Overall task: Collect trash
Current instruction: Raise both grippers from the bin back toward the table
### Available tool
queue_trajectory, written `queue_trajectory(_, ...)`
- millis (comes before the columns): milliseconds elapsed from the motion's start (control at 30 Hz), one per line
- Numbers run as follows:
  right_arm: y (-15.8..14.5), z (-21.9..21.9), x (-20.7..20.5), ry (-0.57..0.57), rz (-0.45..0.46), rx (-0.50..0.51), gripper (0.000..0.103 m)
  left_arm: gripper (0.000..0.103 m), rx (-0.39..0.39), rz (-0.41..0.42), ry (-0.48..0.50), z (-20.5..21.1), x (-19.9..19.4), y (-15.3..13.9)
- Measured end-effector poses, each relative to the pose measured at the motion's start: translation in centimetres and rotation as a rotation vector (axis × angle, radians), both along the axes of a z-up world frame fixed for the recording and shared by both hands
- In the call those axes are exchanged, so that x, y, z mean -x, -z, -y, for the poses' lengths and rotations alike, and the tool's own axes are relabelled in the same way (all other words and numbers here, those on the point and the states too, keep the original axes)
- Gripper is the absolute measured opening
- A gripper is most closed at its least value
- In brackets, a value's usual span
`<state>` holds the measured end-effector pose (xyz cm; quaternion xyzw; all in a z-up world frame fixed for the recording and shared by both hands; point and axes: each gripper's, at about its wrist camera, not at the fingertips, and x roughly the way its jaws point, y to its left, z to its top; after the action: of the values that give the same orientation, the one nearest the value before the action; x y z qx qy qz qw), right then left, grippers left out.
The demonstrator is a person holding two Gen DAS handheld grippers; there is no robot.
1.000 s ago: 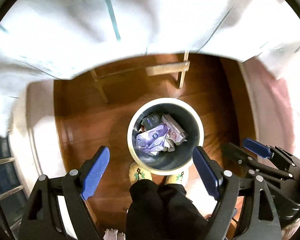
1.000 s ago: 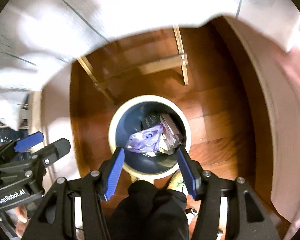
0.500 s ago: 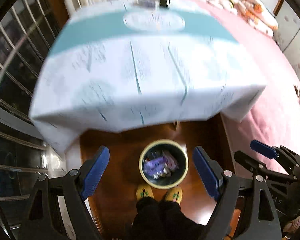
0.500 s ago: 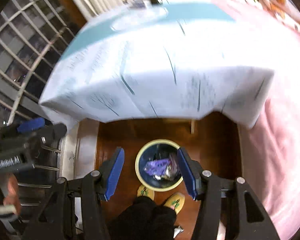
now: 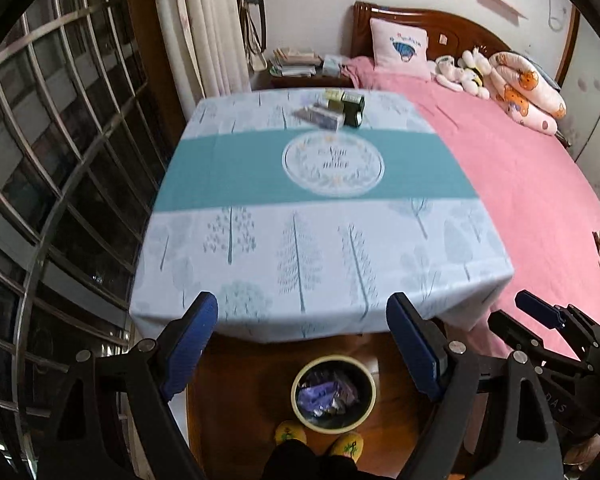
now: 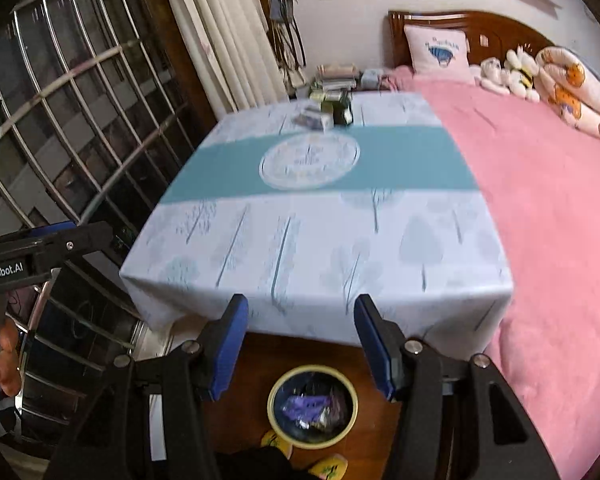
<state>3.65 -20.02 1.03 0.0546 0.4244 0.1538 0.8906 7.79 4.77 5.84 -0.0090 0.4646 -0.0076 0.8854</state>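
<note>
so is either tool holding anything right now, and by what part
Nothing is held. The left tool and the right tool both stand open with empty gaps, above the trash bin that already has wrappers inside.

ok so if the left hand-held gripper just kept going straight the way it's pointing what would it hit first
Most likely the tablecloth on the table's near half: the left hand-held gripper stands open and empty, angled down over the near edge. Depth is hard to judge, so it might just clip that edge. The small boxes sit far beyond.

Even indoor light, slight motion blur, strong fisheye edges.
</note>
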Motion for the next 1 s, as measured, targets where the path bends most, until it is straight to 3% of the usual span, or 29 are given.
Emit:
queue_trajectory(133, -2.0, 0.9, -2.0, 0.010, 0.054, 0.002, 0.055, 0.086, -0.009, 0.040, 0.015, 0.6, -1.8, -1.4)
queue_trajectory(200, -2.9, 1.1, -3.4, 0.015, 0.080, 0.011, 0.055, 0.091, -0.008, 0.055, 0.023, 1.0, -3.1, -2.2)
queue_trajectory(467, -4.5, 0.4, -11.6, 0.046, 0.147, 0.094, 0.055, 0.093, 0.011, 0.067, 0.062, 0.7, -11.7, -2.7)
queue_trajectory(700, -3.8, -3.3, -23.5, 0.070, 0.119, 0.202, 0.056, 0.098, 0.027, 0.003, 0.132, -1.5, -24.9, -0.4)
queue_trajectory(767, -2.9, -4.4, -27.1, 0.080, 0.093, 0.218, 0.071, 0.098, 0.038, -0.025, 0.151, -2.3, -29.3, 0.7)
queue_trajectory(800, -2.5, -4.9, -28.6, 0.079, 0.085, 0.220, 0.073, 0.098, 0.038, -0.032, 0.158, -2.6, -30.6, 1.1)
queue_trajectory(1000, 1.3, -7.9, -38.1, 0.065, 0.043, 0.306, 0.073, 0.098, 0.019, -0.091, 0.205, -4.0, -40.1, 5.3)
